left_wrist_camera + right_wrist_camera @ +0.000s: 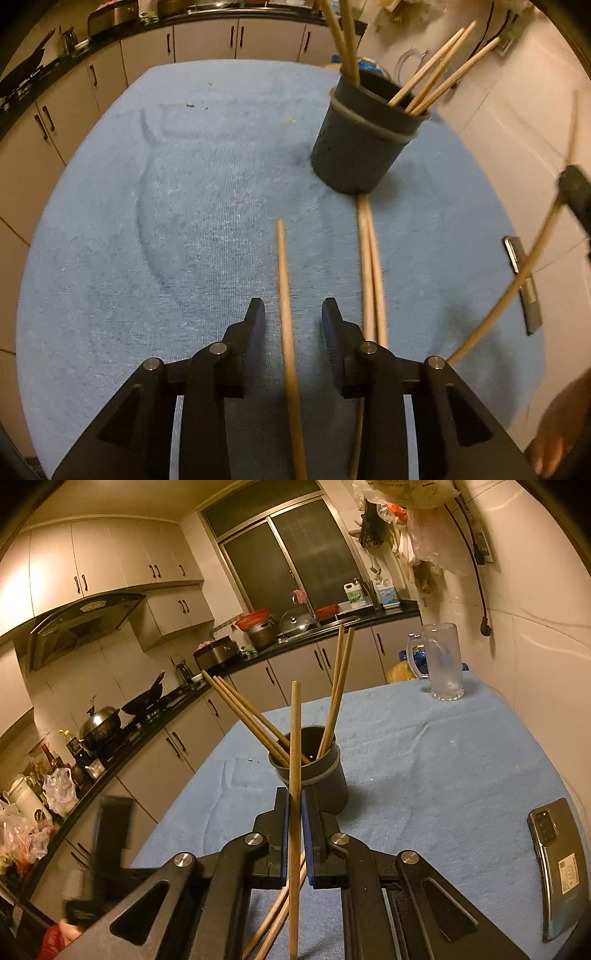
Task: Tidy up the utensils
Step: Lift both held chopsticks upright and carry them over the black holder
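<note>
A dark cup (358,147) stands on the blue cloth (147,221) with several wooden chopsticks leaning in it. My left gripper (293,314) is open above the cloth. One chopstick (284,266) runs between its fingers with a gap on each side. Two more chopsticks (371,266) lie side by side just right of it, reaching to the cup's base. My right gripper (294,805) is shut on a single chopstick (294,731) held upright in front of the cup (325,786). In the left wrist view that held chopstick (524,273) slants at the right edge.
A phone (557,867) lies on the cloth near its right edge. A glass mug (443,664) stands at the far corner by the wall. Kitchen cabinets and a cluttered counter (147,716) run along the left and far sides.
</note>
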A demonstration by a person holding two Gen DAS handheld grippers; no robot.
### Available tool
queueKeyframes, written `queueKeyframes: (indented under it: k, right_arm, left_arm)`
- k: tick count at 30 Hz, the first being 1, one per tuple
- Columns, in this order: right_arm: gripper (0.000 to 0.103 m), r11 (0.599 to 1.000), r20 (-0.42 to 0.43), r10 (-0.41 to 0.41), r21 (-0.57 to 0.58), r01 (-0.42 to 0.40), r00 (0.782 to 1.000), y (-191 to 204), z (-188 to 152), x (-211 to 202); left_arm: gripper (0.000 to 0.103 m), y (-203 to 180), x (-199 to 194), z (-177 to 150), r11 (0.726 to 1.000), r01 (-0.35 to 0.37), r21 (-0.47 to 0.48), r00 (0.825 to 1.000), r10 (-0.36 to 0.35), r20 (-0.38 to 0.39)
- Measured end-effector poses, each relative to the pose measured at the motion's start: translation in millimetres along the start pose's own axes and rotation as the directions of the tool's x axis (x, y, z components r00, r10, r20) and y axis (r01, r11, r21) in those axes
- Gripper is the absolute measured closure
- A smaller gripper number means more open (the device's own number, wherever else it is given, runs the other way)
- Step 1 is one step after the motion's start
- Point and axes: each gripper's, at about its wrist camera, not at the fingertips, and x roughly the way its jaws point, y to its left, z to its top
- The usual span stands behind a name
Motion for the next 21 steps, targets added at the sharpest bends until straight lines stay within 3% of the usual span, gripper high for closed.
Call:
queueKeyframes:
  k: [1,4,6,10,14,17,21]
  right_arm:
    - [0.096,1.000,0.003,0.001,-0.001,-0.001,1.000,-0.5,0.9,-1.0]
    - [0.096,1.000,0.015,0.005,0.004,-0.005,1.000,-3.0,2.5,-5.2]
    - [0.096,1.000,0.021,0.009,0.011,-0.009,1.000,-5.1,3.7,-7.0]
    - [0.096,1.000,0.028,0.010,0.020,-0.010,1.000,-7.0,4.9,-9.5]
    - [0.096,1.000,0.038,-0.003,0.022,0.002,0.999,-6.2,7.2,-14.7]
    - [0.096,1.000,0.046,-0.019,0.019,0.018,0.999,-3.4,8.9,-18.1]
    - [0.096,0.999,0.056,-0.047,0.009,0.046,0.997,6.4,13.0,-18.5]
  left_arm:
    - [0.073,0.6,3.1,-0.4,1.000,-0.007,0.000,1.000,0.007,-0.009]
    - [0.088,1.3,15.1,-0.2,1.000,-0.023,-0.003,0.999,0.022,-0.046]
    - [0.095,-1.3,16.4,0.1,0.999,-0.050,0.009,0.998,0.050,-0.029]
    - [0.096,-1.6,16.6,0.6,0.998,-0.055,0.008,0.998,0.055,-0.012]
    - [0.097,3.5,0.8,-2.5,1.000,0.002,0.013,0.999,-0.003,0.052]
    - [0.097,9.0,-22.8,-3.6,0.998,0.057,0.019,0.988,-0.060,0.143]
    - [0.097,17.6,-43.8,-3.1,0.994,0.101,0.033,0.972,-0.105,0.209]
